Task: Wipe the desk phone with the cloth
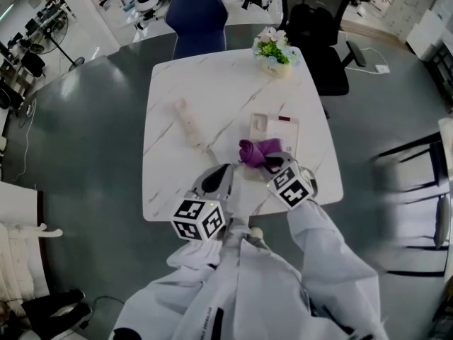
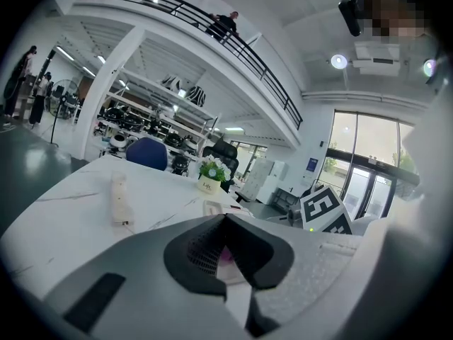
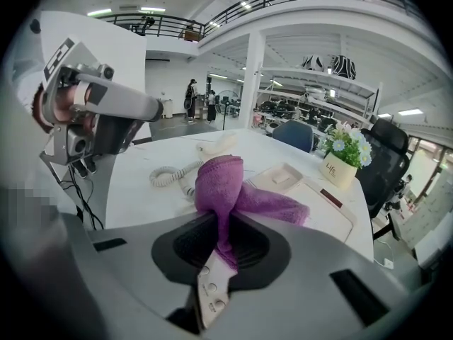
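The desk phone's base [image 1: 274, 129] lies on the white marble table [image 1: 170, 183], with its cream handset [image 1: 190, 122] off to the left, joined by a coiled cord [image 3: 168, 175]. My right gripper [image 1: 272, 163] is shut on a purple cloth [image 1: 255, 150], which hangs bunched just above the base's near edge. In the right gripper view the cloth [image 3: 221, 186] rises from the jaws [image 3: 225, 222] in front of the base [image 3: 311, 198]. My left gripper [image 1: 216, 182] hovers over the table's near part, jaws together and holding nothing [image 2: 226, 222]. The handset [image 2: 119, 198] lies ahead of it.
A small pot of flowers [image 1: 275, 52] stands at the table's far right corner. A blue chair [image 1: 198, 16] and a black office chair [image 1: 318, 44] stand behind the table. Grey floor surrounds it, with dark frames [image 1: 417, 190] at the right.
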Available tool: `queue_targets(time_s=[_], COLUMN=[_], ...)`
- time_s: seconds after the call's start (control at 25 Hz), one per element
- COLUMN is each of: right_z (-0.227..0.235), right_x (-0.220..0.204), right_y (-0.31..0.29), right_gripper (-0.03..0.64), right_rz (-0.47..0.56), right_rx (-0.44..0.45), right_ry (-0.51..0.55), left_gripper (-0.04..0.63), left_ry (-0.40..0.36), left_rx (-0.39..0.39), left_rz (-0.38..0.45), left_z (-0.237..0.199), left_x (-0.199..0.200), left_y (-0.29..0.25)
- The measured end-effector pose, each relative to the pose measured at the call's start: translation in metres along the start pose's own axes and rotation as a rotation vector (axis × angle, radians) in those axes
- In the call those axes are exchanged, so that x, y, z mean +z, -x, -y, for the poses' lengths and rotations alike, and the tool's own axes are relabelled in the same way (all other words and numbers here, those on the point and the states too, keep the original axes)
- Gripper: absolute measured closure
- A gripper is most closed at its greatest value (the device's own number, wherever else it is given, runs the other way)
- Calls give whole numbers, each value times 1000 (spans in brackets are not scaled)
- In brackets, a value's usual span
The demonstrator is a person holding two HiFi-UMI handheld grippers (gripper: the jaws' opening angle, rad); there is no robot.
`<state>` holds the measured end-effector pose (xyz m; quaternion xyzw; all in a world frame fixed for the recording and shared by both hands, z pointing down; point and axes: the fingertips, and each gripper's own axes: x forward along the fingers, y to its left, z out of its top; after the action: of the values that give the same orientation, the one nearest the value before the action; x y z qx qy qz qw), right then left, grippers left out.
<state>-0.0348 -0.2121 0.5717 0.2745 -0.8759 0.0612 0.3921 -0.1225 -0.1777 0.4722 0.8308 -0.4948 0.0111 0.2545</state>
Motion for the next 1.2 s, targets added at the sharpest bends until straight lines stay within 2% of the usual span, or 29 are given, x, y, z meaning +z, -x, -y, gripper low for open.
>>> queue_targets(time_s=[1.2], right_z=[-48], right_x=[-27], right_y=[13], right_gripper=[586], right_rz=[-11], right_rx=[91], right_ry=[17], left_gripper=[597], left_ry=[-2], left_rx=[19], left_rz=[17], left_z=[22], left_x=[-13], left_y=[19])
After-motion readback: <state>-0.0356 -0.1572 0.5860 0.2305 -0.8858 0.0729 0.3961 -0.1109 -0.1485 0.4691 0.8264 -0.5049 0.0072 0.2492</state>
